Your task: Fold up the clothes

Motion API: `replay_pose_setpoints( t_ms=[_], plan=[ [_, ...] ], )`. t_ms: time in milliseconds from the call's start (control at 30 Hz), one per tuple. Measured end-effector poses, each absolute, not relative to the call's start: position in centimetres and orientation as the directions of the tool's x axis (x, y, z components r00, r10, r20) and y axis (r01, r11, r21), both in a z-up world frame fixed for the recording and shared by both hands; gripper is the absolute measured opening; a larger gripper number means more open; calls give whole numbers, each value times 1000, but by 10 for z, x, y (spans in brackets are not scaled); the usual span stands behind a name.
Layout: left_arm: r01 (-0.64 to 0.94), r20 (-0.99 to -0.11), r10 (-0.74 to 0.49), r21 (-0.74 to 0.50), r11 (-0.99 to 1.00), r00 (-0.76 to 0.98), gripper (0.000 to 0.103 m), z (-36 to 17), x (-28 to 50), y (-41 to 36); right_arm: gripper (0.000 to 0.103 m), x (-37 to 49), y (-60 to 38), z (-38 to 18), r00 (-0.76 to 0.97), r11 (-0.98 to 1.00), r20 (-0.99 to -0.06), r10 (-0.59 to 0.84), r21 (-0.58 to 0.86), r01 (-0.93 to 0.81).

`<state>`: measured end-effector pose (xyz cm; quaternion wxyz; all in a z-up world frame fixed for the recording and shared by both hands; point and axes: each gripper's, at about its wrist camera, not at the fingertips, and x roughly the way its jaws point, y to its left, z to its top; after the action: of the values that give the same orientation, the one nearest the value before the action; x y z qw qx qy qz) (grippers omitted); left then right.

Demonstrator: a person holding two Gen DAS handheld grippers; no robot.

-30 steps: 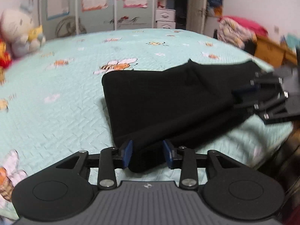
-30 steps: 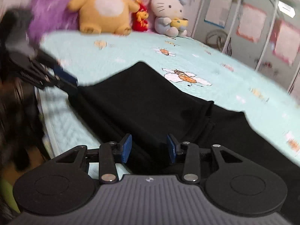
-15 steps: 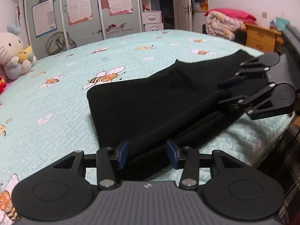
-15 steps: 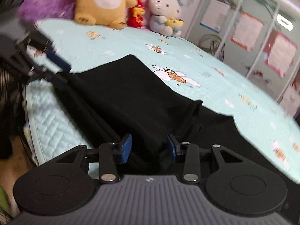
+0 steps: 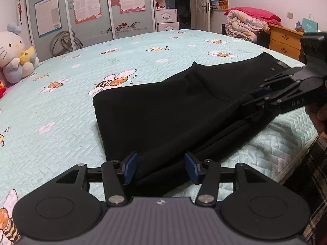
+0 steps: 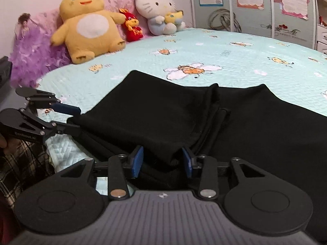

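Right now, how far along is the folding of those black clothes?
One fold looks done: the black garment lies doubled on the bed. In hand: the left gripper and right gripper sit open around its near edge, not clamped. Left: probably another fold to make it compact.

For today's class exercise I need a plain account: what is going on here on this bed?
A person is folding black trousers on a bed with a bee-print quilt, using two tools. The left hand-held gripper has its jaws open around the near edge of the folded cloth. The right hand-held gripper is likewise open astride a bunched fold at the near edge. The trousers already lie partly folded over themselves. Stuffed toys sit at the bed's head.
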<state>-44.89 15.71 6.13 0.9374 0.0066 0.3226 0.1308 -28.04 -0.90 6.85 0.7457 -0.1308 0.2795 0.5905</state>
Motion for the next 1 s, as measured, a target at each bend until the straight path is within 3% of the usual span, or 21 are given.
replay_pose_setpoints(
  t_ms=[33,133,400,667,733,767,800,1000],
  plan=[
    [-240,-601,254,105,965,758,55,61,-449,156,31,-280,-10,69,140,265,-567,812,144,-953],
    [-239,-591,273,137,961,759,57,60,-450,150,24,-278,-11,72,122,263,-554,823,183,-947],
    [-308,-568,350,172,936,745,63,61,-458,153,22,-271,-17,107,61,261,-454,889,394,-881],
    [-334,-548,382,190,923,744,66,58,-460,158,22,-280,-13,119,49,271,-469,882,418,-867],
    [-310,-548,360,186,932,755,60,58,-461,158,22,-282,-16,122,52,272,-473,879,410,-871],
    [-284,-555,337,182,941,760,44,57,-461,158,22,-283,-18,123,53,272,-476,878,405,-873],
    [-260,-560,324,193,946,762,35,57,-462,156,22,-284,-19,124,55,273,-483,874,395,-877],
    [-149,-579,333,343,928,745,33,49,-461,143,22,-290,-18,93,103,318,-614,782,251,-914]
  ],
)
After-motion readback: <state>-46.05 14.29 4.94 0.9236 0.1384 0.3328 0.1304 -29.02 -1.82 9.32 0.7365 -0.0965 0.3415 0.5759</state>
